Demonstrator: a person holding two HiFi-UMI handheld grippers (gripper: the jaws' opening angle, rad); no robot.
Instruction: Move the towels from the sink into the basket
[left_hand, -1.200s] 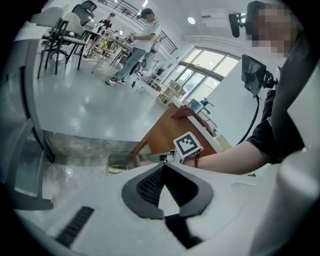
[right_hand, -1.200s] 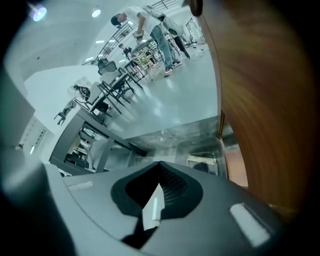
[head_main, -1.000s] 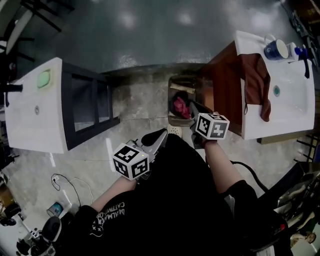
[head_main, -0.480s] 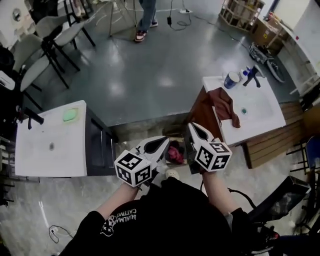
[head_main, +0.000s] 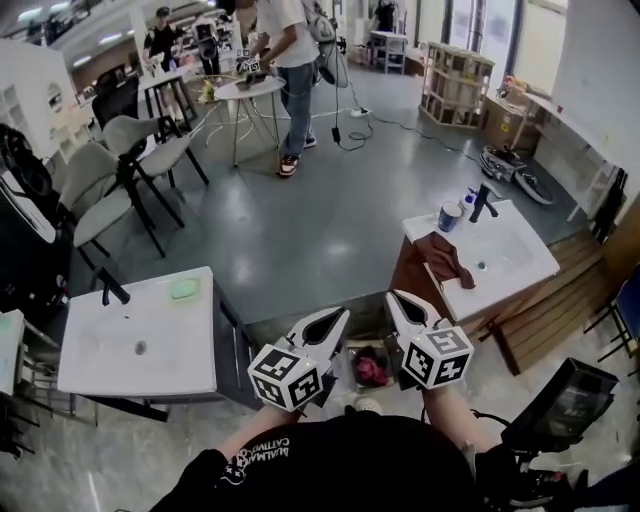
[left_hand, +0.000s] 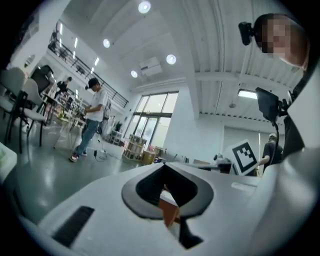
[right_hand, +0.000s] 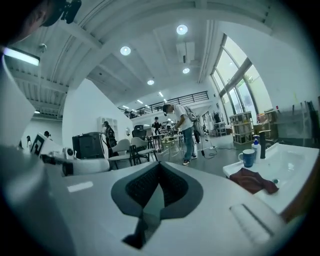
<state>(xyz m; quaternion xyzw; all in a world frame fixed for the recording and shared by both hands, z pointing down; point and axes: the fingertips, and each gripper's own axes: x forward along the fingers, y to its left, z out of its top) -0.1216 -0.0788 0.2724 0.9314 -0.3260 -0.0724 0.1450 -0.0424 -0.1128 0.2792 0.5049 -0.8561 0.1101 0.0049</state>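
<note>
A dark brown towel (head_main: 443, 256) hangs over the near left edge of the white sink (head_main: 515, 262) at the right; in the right gripper view this towel (right_hand: 252, 181) lies on the sink's rim (right_hand: 295, 170). The basket (head_main: 352, 352) stands on the floor below, between my grippers, with a pink-red towel (head_main: 371, 368) inside. My left gripper (head_main: 336, 319) and right gripper (head_main: 398, 300) are held up side by side in front of my body, pointing level. Both have their jaws together with nothing held. The left gripper (left_hand: 165, 166) and right gripper (right_hand: 159, 165) show closed tips in their own views.
A blue cup (head_main: 450, 216) and a black faucet (head_main: 483, 203) stand at the sink's back. A second white sink unit (head_main: 140, 335) with a green sponge (head_main: 183, 289) is at the left. Chairs (head_main: 125, 175) and a standing person (head_main: 285, 60) are farther off.
Both grippers have risen from low by the basket to chest height. The head view has lifted from the floor to show the room.
</note>
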